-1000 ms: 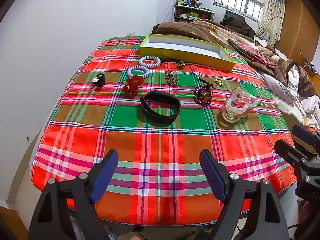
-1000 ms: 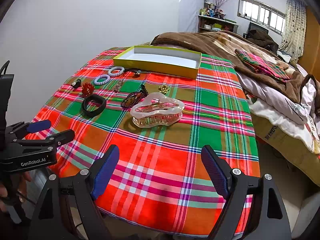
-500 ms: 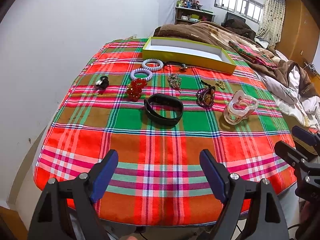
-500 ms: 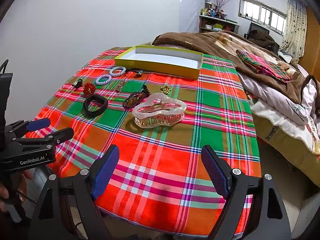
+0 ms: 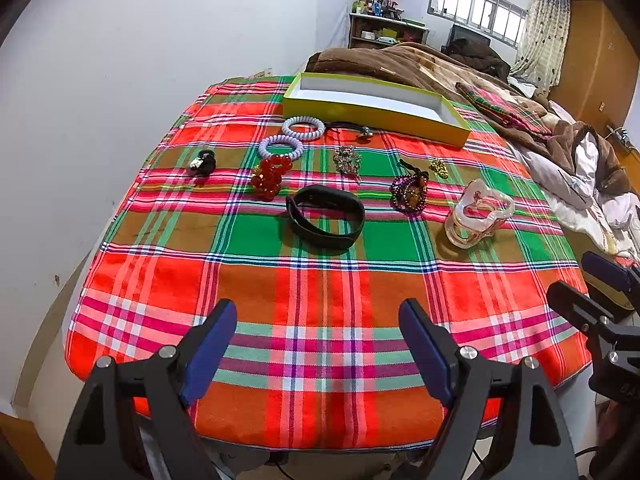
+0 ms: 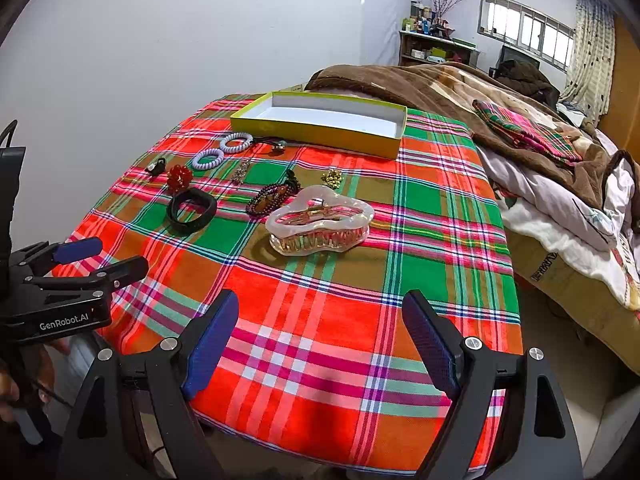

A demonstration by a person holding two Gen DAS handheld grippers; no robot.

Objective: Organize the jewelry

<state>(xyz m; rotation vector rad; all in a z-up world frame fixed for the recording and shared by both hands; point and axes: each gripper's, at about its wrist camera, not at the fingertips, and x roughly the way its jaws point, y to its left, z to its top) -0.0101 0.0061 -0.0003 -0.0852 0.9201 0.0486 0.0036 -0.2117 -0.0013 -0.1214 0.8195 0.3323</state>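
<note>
Jewelry lies mid-frame on the plaid surface [image 5: 320,360], short of the empty box [image 6: 320,122] at top centre, so each hand-held gripper, left [image 5: 318,344] and right [image 6: 320,344], jaws wide and empty, would best start with the nearest piece, the clip [image 6: 320,226].

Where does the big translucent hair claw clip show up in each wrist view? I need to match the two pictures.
Left wrist view: the hair claw clip lies right of centre on the plaid cloth, right of the black band.
Right wrist view: the clip lies near the centre, ahead of the open tongs.
Shared landmark: the yellow box at the far end of the cloth.
</note>
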